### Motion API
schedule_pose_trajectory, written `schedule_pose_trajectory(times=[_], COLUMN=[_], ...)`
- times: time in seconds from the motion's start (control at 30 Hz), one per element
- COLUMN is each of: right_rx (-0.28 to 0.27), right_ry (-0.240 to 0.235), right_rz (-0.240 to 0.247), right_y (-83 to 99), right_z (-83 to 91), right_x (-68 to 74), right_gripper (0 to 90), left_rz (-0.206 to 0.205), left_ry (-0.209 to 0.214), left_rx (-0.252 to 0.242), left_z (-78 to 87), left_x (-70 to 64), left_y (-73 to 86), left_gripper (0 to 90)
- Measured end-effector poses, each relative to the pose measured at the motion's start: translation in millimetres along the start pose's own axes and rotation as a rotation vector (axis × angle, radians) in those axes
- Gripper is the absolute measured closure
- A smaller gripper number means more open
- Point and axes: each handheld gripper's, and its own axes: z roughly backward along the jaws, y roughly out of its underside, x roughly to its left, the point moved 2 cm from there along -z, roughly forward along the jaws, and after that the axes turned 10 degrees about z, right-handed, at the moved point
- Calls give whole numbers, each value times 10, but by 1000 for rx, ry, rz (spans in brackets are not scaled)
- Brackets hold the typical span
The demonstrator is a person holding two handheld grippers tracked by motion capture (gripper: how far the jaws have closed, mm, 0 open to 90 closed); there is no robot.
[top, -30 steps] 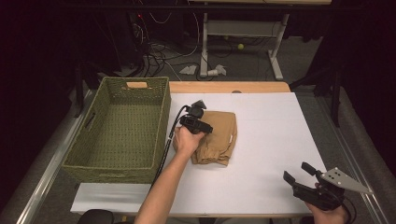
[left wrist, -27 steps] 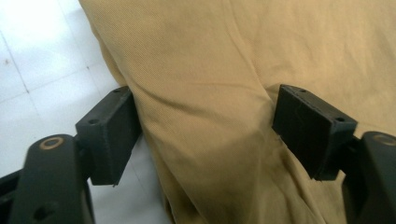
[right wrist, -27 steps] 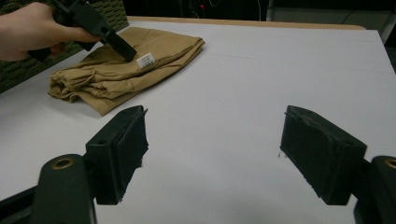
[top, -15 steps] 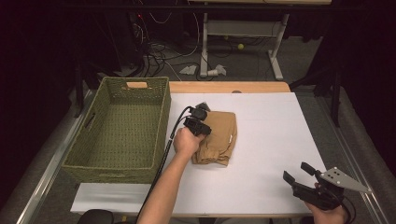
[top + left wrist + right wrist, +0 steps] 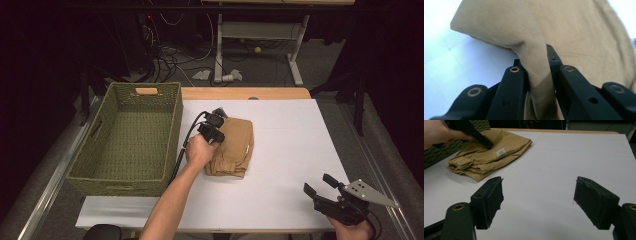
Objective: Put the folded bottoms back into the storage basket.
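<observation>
While our right gripper waits at the near right bench corner, jaws apart and holding nothing, our left gripper has its jaws clamped on a fold of the tan folded garment mid-bench, just beside the green basket. We judge the cloth light, soft, floppy; grip several layers at the edge.

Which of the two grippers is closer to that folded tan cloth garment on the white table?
The left. The left gripper is clamped on a fold of the folded tan cloth garment. The right gripper sits open near the white table's front right corner, well apart from it.
</observation>
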Motion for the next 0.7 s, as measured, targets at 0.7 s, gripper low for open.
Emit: schedule_pose_trajectory(times=[0.7], right_rx=[-4], right_ry=[6], right_rz=[0], right_y=[-1], right_z=[7], right_x=[7], right_gripper=[238], left_rz=[-52], left_ry=[134], left_rx=[-159], left_z=[692], left_x=[-141], left_y=[2], left_gripper=[799])
